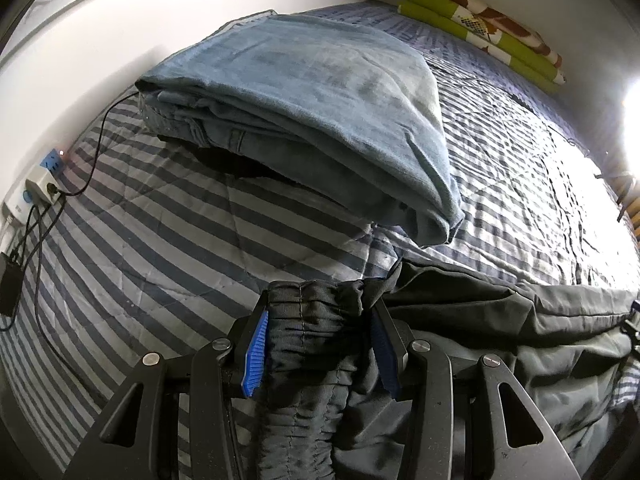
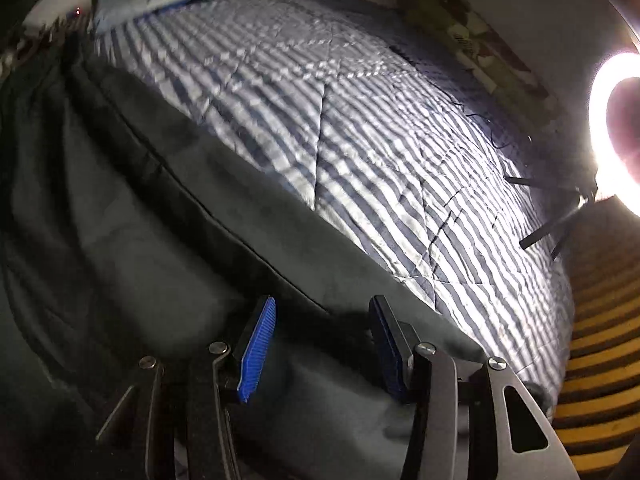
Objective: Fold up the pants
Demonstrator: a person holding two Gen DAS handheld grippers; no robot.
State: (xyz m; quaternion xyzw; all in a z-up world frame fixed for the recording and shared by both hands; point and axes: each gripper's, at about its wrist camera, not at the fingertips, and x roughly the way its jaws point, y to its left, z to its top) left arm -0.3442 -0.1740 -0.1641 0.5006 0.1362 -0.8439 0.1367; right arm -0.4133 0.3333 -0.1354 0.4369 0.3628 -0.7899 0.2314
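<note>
From both wrists we look low and close along the fingers across the striped bed, sharing the dark pants.

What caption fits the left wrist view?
Left gripper straddles dark pants' waistband on striped bed, folded jeans beyond.

**Count of things on and around the bed**

Two claws are showing, the left claw and the right claw, each carrying two blue-padded fingers. Two pairs of trousers are lying on one striped quilt: one pair of black pants with a gathered waistband and one folded pair of blue jeans. One folded green patterned blanket is sitting by the wall. One white power strip is feeding several black cables; the exact number is unclear. One ring light is glowing.
</note>
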